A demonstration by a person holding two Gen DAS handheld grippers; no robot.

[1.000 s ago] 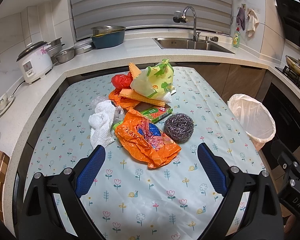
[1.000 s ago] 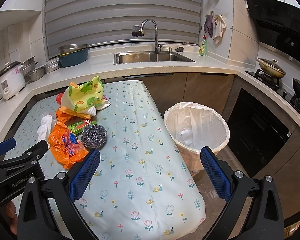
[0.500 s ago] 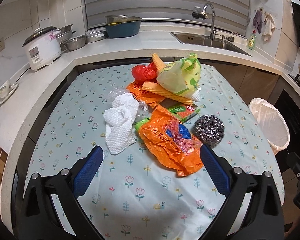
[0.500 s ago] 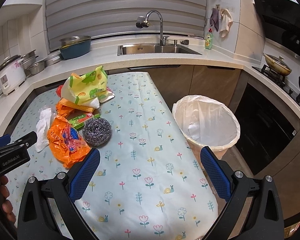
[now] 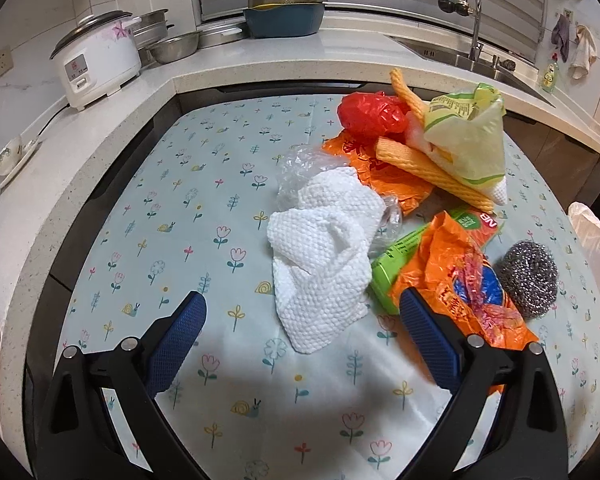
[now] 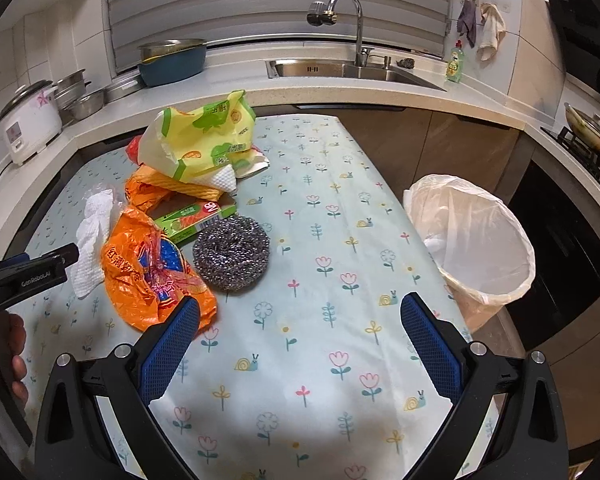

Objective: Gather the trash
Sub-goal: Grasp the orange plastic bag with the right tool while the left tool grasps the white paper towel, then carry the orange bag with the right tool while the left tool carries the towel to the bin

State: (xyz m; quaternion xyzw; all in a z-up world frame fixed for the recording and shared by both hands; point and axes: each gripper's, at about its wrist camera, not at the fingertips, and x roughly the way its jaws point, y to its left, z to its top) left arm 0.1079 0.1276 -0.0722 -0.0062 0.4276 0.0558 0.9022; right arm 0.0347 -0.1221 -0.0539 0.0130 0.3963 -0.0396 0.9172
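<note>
With both tongs spread wide and empty, we centre the left gripper (image 5: 302,322) over the crumpled paper towel (image 5: 324,256), pinching its thick middle

The left gripper (image 5: 302,334) hangs over the table (image 5: 204,184), its blue-padded fingers (image 5: 176,340) spread wide with nothing between them. At twelve o'clock from the gap lies a crumpled white paper towel (image 5: 322,264). At two o'clock an orange plastic bag (image 5: 456,276) overlaps a green box (image 5: 396,258), with a steel scourer (image 5: 530,276) just beside the bag. A red bag (image 5: 370,114) and yellow-green wrapper (image 5: 470,140) sit farther off at one o'clock.
</note>
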